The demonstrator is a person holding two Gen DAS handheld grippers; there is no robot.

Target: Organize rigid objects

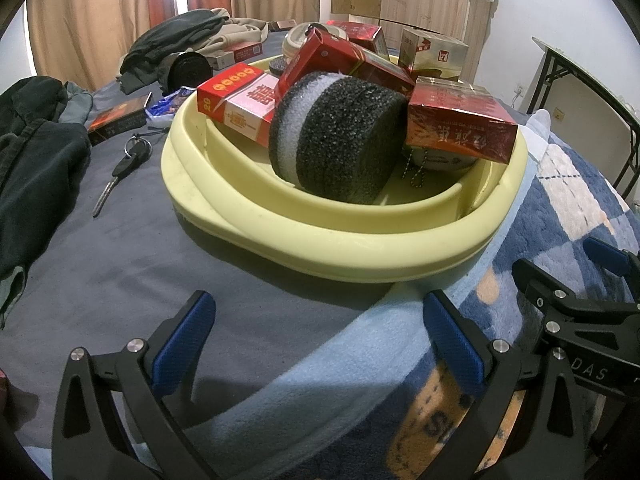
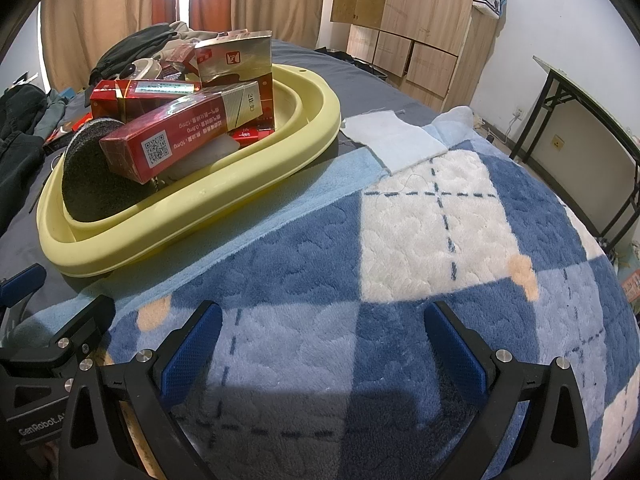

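Note:
A pale yellow basin [image 1: 320,236] [image 2: 192,204] rests on the bed, piled with several red cigarette boxes [image 1: 460,128] [image 2: 180,140], a gold-topped box [image 1: 436,56] [image 2: 236,60] and a dark round sponge [image 1: 340,140] [image 2: 92,176]. My left gripper [image 1: 320,312] hovers open in front of the basin's near rim, nothing between its blue pads. My right gripper [image 2: 324,320] is open over the blue checked blanket [image 2: 420,240], to the right of the basin. In the left wrist view the right gripper's body shows at the lower right edge.
On the grey sheet left of the basin lie a key with a black head [image 1: 124,168], a dark flat box [image 1: 116,120], a black roll [image 1: 188,68] and heaped dark clothes [image 1: 36,152]. A wooden wardrobe [image 2: 412,12] and a folding table [image 2: 592,120] stand beyond the bed.

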